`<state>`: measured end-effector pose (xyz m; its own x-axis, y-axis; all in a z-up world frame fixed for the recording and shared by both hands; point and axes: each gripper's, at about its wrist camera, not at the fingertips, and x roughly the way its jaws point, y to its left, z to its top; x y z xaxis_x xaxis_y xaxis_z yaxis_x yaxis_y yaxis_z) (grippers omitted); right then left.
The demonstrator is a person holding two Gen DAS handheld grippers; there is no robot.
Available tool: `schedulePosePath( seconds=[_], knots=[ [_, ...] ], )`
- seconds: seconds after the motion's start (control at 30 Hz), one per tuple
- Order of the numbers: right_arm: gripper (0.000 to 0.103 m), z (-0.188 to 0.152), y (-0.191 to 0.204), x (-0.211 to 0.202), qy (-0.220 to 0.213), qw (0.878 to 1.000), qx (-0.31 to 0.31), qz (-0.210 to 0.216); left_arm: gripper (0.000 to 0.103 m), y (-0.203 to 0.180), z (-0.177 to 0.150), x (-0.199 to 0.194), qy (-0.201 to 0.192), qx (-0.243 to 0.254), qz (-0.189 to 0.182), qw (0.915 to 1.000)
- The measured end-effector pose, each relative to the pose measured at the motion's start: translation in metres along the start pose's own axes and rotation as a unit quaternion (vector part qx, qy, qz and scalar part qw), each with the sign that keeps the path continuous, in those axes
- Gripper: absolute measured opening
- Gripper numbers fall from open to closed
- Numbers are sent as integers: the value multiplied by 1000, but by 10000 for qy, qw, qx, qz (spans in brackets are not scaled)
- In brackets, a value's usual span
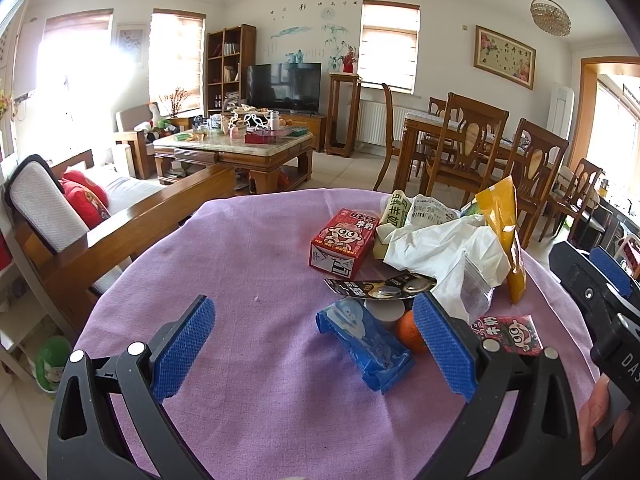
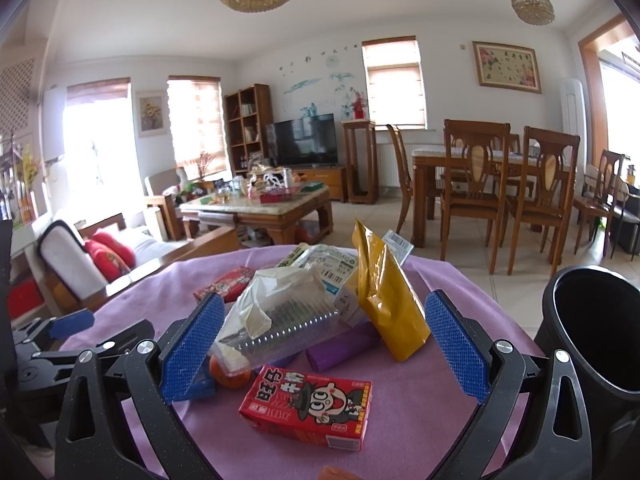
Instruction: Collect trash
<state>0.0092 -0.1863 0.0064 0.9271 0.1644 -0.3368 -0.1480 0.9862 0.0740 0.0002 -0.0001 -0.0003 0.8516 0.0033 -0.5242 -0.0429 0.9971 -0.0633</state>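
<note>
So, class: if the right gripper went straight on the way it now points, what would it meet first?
Probably the red milk carton, lying on the purple cloth just ahead between the open fingers of the right gripper. If it passed above that, the clear plastic tray comes next; depth is unclear.

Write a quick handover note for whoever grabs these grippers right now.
Left gripper: open, empty, over the blue wrapper.
Right gripper: open, empty, above the red milk carton.
The pile sits on the purple cloth: yellow pouch, white plastic bag, second red carton, orange.
Black bin stands on the right; its visible inside looks empty.
Nothing visibly collected; the whole pile is left.
</note>
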Motion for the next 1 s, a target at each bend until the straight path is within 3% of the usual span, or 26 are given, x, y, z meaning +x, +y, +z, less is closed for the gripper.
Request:
schedulePosePath(
  seconds=[0.8, 1.0],
  knots=[
    [99, -1, -4, 1, 2, 10000, 36, 12, 98, -1, -1, -1, 26, 4, 16, 10000],
    [99, -5, -11, 5, 57, 9995, 290, 103, 98, 2, -8, -2, 82, 8, 36, 10000]
  ],
)
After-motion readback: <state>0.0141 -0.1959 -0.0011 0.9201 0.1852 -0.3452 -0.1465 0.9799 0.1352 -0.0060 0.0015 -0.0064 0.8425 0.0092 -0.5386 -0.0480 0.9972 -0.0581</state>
